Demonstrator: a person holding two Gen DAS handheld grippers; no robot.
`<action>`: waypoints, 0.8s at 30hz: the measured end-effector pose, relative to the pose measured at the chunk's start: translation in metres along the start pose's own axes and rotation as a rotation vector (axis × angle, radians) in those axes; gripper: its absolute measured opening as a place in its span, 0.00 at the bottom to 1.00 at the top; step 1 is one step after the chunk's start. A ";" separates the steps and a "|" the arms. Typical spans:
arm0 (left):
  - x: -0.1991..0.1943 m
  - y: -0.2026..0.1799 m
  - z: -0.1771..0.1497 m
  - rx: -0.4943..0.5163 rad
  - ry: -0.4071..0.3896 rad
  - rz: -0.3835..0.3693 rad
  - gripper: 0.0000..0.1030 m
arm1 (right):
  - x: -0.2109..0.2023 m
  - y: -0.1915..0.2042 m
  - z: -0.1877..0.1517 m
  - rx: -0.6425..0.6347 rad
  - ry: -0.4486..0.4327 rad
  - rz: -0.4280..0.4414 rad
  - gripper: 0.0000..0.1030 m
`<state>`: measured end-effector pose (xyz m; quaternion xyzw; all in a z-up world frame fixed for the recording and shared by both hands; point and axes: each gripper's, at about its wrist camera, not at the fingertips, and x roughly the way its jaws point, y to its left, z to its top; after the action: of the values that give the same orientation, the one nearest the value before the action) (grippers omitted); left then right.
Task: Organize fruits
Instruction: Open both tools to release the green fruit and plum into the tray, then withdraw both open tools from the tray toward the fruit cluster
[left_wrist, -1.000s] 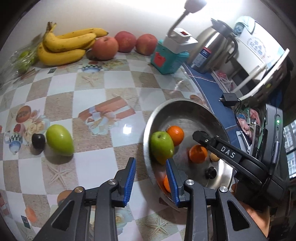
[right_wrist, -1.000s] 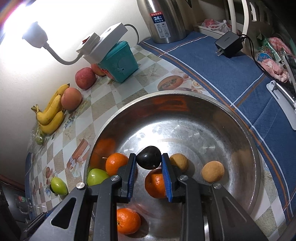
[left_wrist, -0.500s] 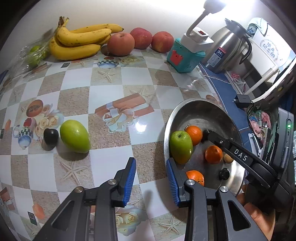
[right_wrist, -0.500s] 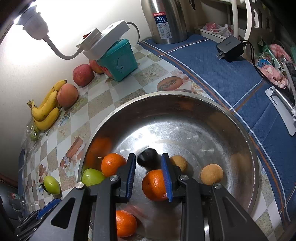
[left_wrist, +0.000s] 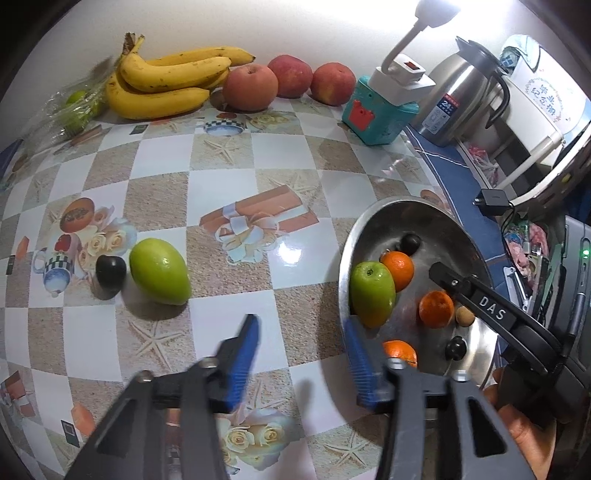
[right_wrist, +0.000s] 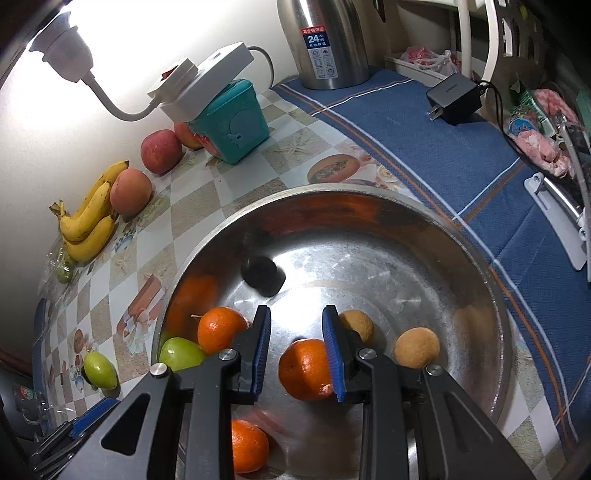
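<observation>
A steel bowl (right_wrist: 480, 266) holds a green mango (left_wrist: 371, 293), three oranges, two small tan fruits and a dark plum (right_wrist: 263, 275) that lies free on the far side of the bowl. My right gripper (right_wrist: 296, 345) is open and empty, over an orange (right_wrist: 304, 369) in the bowl. My left gripper (left_wrist: 301, 350) is open and empty above the tablecloth, left of the bowl (left_wrist: 391, 214). A second green mango (left_wrist: 159, 271) and a dark plum (left_wrist: 110, 271) lie on the table at the left.
Bananas (left_wrist: 166, 83), three peaches (left_wrist: 250, 86) and a bag of green fruit (left_wrist: 75, 109) line the back wall. A teal box (left_wrist: 376, 114) with a lamp adapter, a steel kettle (left_wrist: 461, 99) and a charger (right_wrist: 456, 96) on blue cloth stand at the right.
The right gripper opened and let go of the dark plum, which rolled to the far side of the bowl. The left gripper swung left toward the table and opened wider.
</observation>
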<state>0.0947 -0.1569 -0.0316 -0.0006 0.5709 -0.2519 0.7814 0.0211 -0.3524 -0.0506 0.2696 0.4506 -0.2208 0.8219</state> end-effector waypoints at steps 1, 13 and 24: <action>0.000 0.000 0.000 -0.001 -0.003 0.002 0.56 | -0.001 0.000 0.000 -0.002 -0.004 -0.006 0.38; -0.007 0.012 0.004 -0.048 -0.021 0.054 0.59 | -0.014 0.008 0.001 -0.052 -0.047 -0.054 0.40; -0.005 0.026 0.003 -0.102 -0.015 0.130 0.82 | -0.013 0.016 -0.001 -0.105 -0.053 -0.102 0.64</action>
<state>0.1067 -0.1333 -0.0330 -0.0053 0.5760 -0.1713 0.7993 0.0229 -0.3381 -0.0360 0.1969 0.4528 -0.2456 0.8342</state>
